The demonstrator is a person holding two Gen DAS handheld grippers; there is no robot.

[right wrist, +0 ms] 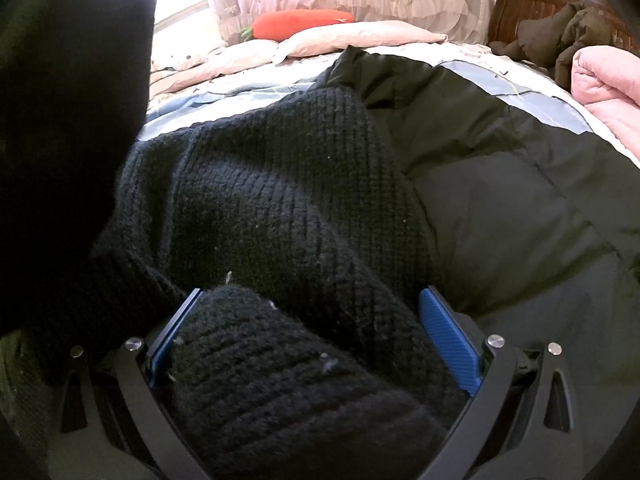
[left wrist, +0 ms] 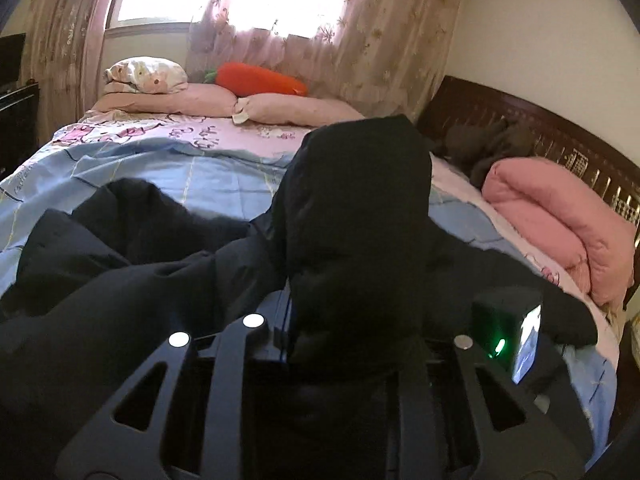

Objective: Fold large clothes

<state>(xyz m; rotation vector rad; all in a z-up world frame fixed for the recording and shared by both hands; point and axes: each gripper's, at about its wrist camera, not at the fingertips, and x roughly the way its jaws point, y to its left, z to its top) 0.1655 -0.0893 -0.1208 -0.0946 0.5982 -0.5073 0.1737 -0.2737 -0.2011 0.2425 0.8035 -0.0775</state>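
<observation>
A black knit sweater (right wrist: 260, 184) lies across a black padded jacket (right wrist: 500, 208) on the bed. My right gripper (right wrist: 312, 320) has its blue pads (right wrist: 448, 340) set wide, with a thick roll of the knit filling the gap from pad to pad. In the left wrist view, a hanging bunch of black fabric (left wrist: 352, 208) rises from between the fingers of my left gripper (left wrist: 360, 332), which is shut on it. The fabric hides the fingertips. More dark clothing (left wrist: 120, 248) spreads over the bed below. The lifted fabric also shows as a dark mass (right wrist: 72, 120) at the right wrist view's left.
The bed (left wrist: 160, 168) has a blue and pink sheet. Pillows (left wrist: 168, 96) and a carrot-shaped cushion (left wrist: 260, 78) lie under the curtained window. A folded pink quilt (left wrist: 560, 216) and a brown garment (left wrist: 488, 144) sit by the dark wooden headboard (left wrist: 560, 136). A black device with a green light (left wrist: 508, 332) is close at the right.
</observation>
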